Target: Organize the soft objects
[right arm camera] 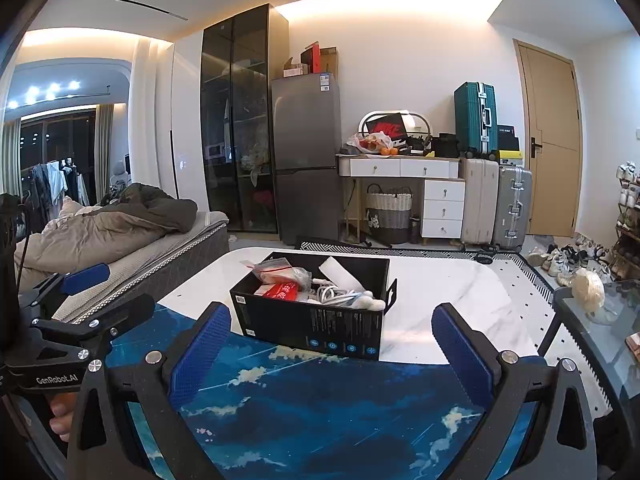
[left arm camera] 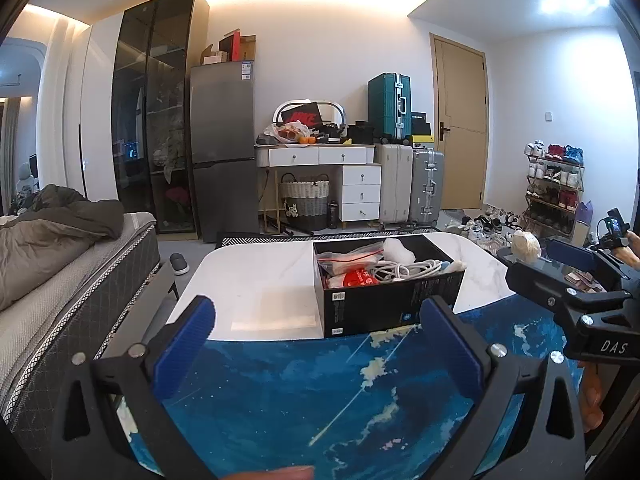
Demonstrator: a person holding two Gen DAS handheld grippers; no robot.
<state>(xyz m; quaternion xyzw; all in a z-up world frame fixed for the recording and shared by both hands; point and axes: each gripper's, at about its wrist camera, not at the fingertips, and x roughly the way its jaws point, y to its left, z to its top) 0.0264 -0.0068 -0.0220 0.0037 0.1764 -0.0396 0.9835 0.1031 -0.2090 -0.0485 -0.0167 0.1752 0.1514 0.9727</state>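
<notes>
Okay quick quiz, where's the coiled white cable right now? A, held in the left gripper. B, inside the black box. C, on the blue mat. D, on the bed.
B: the white cable lies coiled inside the black box among the other items, while both grippers are open and empty.

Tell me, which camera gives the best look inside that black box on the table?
The right wrist view: it looks down into the black box, showing a bag, a red packet and white cables. The left wrist view sees the box lower, so the near wall hides more.
</notes>
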